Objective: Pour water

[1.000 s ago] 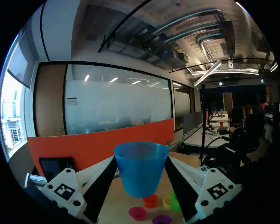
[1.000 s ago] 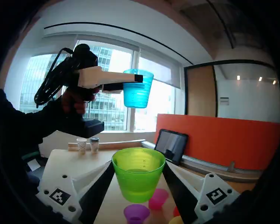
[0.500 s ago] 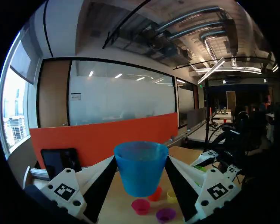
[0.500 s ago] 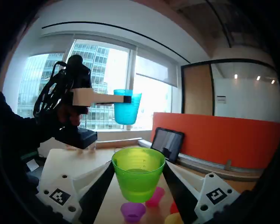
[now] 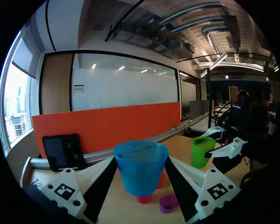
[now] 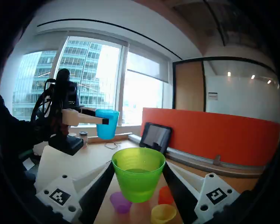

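Note:
My left gripper (image 5: 141, 175) is shut on a blue plastic cup (image 5: 141, 167), held upright above the wooden table (image 5: 117, 209). That blue cup (image 6: 106, 123) and the left gripper (image 6: 102, 120) also appear at the left in the right gripper view. My right gripper (image 6: 139, 177) is shut on a green cup (image 6: 139, 172) with a little liquid low inside. In the left gripper view the green cup (image 5: 202, 151) and right gripper (image 5: 214, 143) sit to the right, at about the same height.
Small cups lie on the table below: a pink one (image 5: 144, 199), purple (image 5: 168, 202), orange (image 6: 165, 194), yellow (image 6: 163, 213). A dark tablet (image 5: 62, 151) leans against the orange partition (image 5: 110, 121). Two small containers (image 6: 83, 137) stand by the window.
The left gripper has come down with the blue cup, from well above the green cup to roughly level with it. The green cup stays held in the right gripper.

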